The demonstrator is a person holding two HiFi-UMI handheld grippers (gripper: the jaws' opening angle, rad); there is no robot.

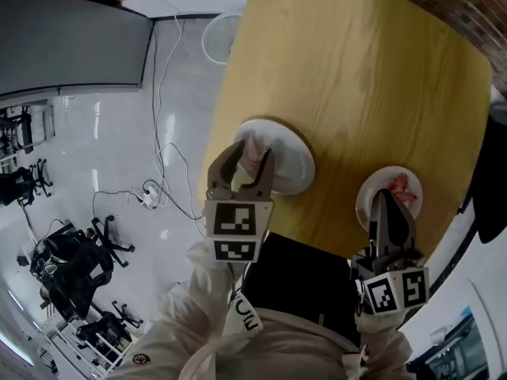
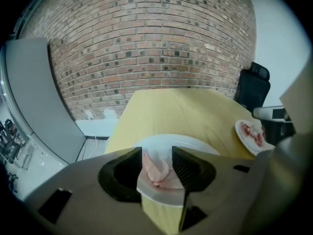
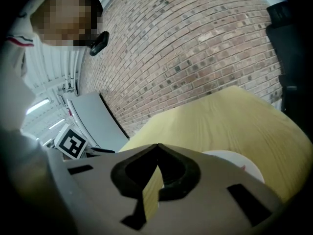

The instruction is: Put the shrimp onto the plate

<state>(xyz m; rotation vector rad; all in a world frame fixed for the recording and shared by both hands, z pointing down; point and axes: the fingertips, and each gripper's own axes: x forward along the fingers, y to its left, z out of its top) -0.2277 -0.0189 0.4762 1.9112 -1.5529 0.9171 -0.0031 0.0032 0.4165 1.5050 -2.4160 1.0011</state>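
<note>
Pink shrimp (image 2: pixel 155 168) — between left fingers (image 2: pixel 135 165), on white plate (image 2: pixel 193 145)

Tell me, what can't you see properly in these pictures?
- The shrimp on the right plate: too small to count in the head view, and the right gripper covers the plate's near part.
- The same plate in the right gripper view: mostly behind that gripper's body.
- The left plate in the left gripper view: its near rim is behind the left gripper.
- The table: its far end is cut off by the head view's top edge.
</note>
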